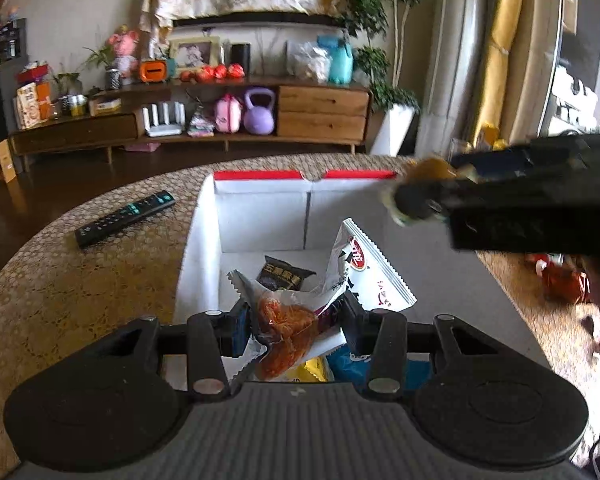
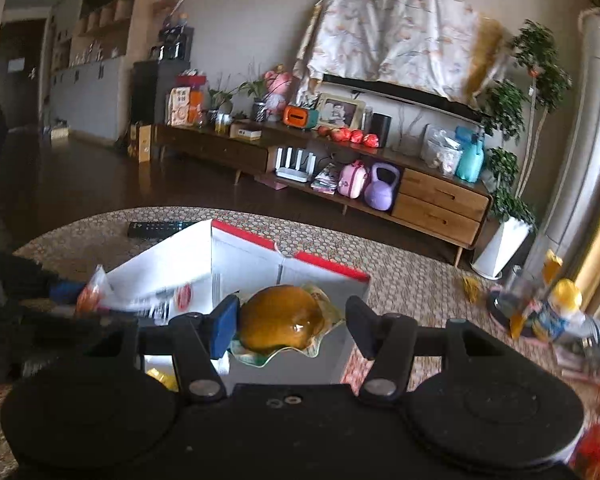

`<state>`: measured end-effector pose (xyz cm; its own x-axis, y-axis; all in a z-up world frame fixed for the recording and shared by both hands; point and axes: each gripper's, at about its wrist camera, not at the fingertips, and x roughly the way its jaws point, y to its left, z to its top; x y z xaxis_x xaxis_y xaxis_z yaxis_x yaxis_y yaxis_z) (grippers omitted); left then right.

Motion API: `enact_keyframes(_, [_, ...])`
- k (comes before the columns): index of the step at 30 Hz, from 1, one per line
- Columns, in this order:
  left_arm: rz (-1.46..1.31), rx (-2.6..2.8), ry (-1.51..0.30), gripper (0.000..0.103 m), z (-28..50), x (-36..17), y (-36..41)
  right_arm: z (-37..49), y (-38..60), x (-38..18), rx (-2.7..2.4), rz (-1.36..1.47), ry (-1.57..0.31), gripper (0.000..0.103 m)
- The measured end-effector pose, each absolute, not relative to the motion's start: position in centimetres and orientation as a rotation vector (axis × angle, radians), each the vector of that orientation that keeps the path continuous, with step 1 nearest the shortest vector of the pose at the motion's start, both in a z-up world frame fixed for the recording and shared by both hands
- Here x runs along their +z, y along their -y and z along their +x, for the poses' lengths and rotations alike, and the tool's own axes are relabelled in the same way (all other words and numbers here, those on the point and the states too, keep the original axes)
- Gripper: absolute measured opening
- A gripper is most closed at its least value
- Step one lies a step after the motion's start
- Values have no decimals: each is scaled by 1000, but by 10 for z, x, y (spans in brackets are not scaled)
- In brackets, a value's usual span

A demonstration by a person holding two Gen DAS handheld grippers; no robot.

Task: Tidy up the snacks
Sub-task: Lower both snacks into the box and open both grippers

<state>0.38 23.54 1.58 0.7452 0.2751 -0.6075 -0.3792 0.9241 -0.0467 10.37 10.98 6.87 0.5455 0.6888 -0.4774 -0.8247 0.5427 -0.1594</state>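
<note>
Left gripper (image 1: 296,320): I had it pinched on a clear packet of orange shreds (image 1: 286,326), both pads pressing the wrapper, hanging above the open white box (image 1: 204,240).
Right gripper (image 2: 286,326): I held a sealed bun (image 2: 280,316) between its fingers; the blue left pad touched the wrapper, while the right finger looked to stand a little off it, so I could not tell how firm the grip was. It hung over the box's near right corner.
Box contents: a dark packet (image 1: 282,276) lay on the floor, a white sachet (image 1: 364,268) leaned against the right wall, and yellow and blue packs showed just beneath my left jaws.
Handling, shreds packet: light and floppy, I judged; slick film, so hold the filled middle, not the serrated edge.
Handling, bun: soft and crushable, I judged; the frilled seal would slip, so a gentle hold across the domed body suited it.
Still outside: loose snacks (image 2: 552,312) lay on the patterned table (image 1: 80,288), well apart from the box; a remote (image 1: 126,218) sat near its left side.
</note>
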Motion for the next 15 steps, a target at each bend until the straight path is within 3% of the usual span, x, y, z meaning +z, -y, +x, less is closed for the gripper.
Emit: enact_keyframes(15, [-134, 261, -856, 44, 63, -1, -263, 161, -189, 46, 927, -468, -698, 57])
